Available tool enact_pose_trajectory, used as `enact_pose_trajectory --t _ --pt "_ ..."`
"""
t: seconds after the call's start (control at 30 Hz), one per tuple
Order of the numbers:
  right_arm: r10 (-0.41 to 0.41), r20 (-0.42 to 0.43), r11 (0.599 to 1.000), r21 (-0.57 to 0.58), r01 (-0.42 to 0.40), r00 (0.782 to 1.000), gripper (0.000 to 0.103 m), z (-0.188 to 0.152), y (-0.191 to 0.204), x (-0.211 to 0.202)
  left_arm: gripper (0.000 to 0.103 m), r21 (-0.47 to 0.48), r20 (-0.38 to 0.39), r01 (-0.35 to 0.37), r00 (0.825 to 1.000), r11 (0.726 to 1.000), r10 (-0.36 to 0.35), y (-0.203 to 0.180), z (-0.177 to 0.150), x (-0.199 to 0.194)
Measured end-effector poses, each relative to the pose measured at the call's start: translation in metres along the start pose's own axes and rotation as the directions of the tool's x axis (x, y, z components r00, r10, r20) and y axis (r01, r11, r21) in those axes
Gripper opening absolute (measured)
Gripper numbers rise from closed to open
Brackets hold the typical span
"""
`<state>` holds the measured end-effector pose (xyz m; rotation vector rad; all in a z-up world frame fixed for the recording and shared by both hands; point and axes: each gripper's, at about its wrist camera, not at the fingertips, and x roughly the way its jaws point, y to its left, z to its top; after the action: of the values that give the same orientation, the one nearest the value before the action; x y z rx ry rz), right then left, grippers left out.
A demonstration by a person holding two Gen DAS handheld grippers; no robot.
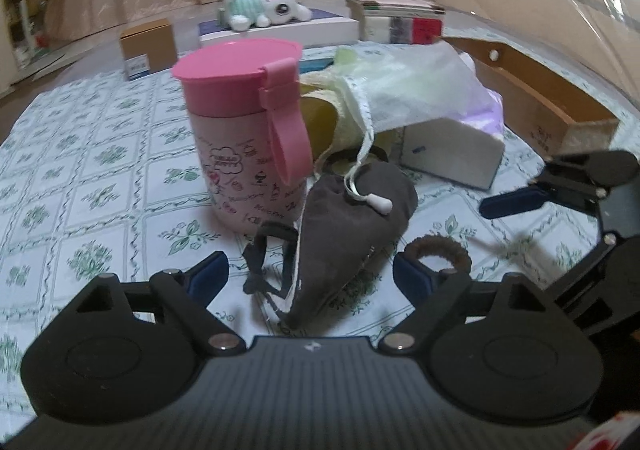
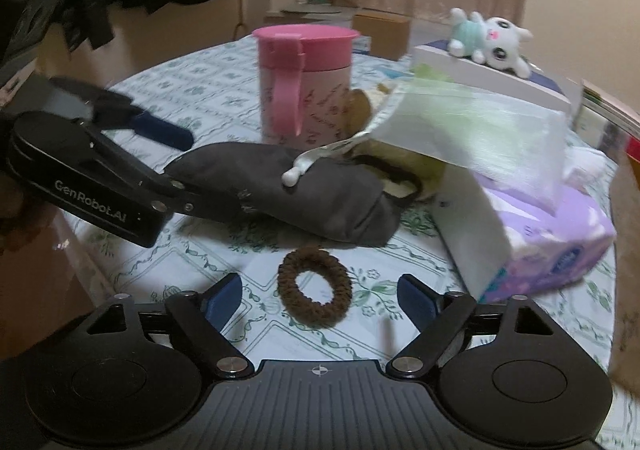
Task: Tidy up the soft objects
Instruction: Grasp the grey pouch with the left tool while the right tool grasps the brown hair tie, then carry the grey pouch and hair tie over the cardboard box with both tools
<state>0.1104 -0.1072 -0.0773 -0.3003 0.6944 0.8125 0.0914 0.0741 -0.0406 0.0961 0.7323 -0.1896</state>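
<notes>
Two hand-held grippers gape empty: the right hand-held gripper should straddle the hair tie squarely; the left hand-held gripper should pinch the grey pouch mid-body.

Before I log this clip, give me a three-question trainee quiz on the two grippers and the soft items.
1. True or false: the right gripper is clamped on the brown fuzzy hair tie.
2. Which item lies between the left gripper's open fingers? A) dark grey cloth pouch B) white plush cat C) purple tissue pack
3. Fill in: the white drawstring toggle rests on the ____.

Key: 1 false, its pads stand clear on either side; 2 A; 3 pouch.
</notes>
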Motion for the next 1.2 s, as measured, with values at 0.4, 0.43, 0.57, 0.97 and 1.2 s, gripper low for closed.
enact_pose_trajectory --t 0.4,0.43,0.57,0.97,1.2 --pt "0.020 -0.058 0.999 -0.030 -0.022 0.998 0.042 0.001 -0.004 0.027 0.083 0.127 0.006 0.070 0.997 0.989 -0.072 0.000 0.008 0.016" --pt "0.019 -0.057 0.999 -0.025 -0.020 0.998 0.037 0.001 -0.005 0.027 0.083 0.133 0.001 0.077 0.997 0.988 -0.078 0.000 0.009 0.018" --pt "0.003 -0.053 1.000 -0.004 -0.003 0.999 0.022 0.001 -0.009 0.026 0.074 0.161 -0.022 0.081 0.997 0.984 -0.078 -0.002 0.012 0.025" --pt "-0.028 -0.040 0.999 0.039 0.029 0.999 0.020 -0.001 -0.010 0.012 0.028 0.194 -0.058 0.065 0.997 0.979 -0.055 -0.011 0.013 0.031" --pt "-0.044 -0.022 0.995 0.090 0.046 0.999 0.020 -0.001 -0.016 -0.004 0.009 0.158 -0.059 0.075 0.996 0.985 -0.066 -0.014 0.018 0.015"
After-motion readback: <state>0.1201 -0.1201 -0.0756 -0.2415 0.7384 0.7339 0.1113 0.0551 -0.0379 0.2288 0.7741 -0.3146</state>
